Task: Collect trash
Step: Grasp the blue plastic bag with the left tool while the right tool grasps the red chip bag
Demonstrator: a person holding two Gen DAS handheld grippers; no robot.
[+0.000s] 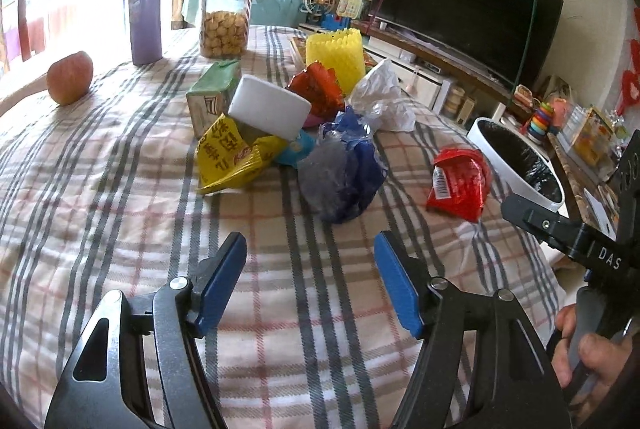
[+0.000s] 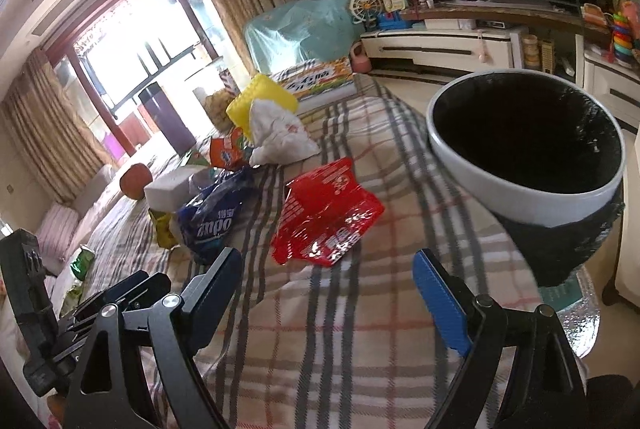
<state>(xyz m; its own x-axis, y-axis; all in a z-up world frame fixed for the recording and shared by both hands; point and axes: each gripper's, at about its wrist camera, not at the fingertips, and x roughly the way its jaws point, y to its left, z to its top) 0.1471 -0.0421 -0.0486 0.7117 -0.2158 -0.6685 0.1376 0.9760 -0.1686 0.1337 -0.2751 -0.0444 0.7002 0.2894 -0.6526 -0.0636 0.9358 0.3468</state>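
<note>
A heap of trash lies on the checked tablecloth (image 1: pixel 120 189): a blue plastic bag (image 1: pixel 344 173), a yellow wrapper (image 1: pixel 228 161), a white foam block (image 1: pixel 272 107), a green carton (image 1: pixel 214 91), a crumpled white bag (image 1: pixel 384 97) and an orange-red wrapper (image 1: pixel 320 89). A red wrapper (image 1: pixel 460 181) lies apart, near the white bin with a black liner (image 1: pixel 520 165). My left gripper (image 1: pixel 310 249) stands open just short of the blue bag, nothing between its fingers. My right gripper (image 2: pixel 328 265) is open in front of the red wrapper (image 2: pixel 324 209), beside the bin (image 2: pixel 520 189).
An apple (image 1: pixel 70 77), a purple flask (image 1: pixel 146 13), a jar of biscuits (image 1: pixel 224 21) and a yellow foam net (image 1: pixel 334 55) stand at the table's far side. A television (image 1: pixel 460 1) and a low cabinet stand beyond. A hand (image 1: pixel 588 345) holds the right gripper's handle.
</note>
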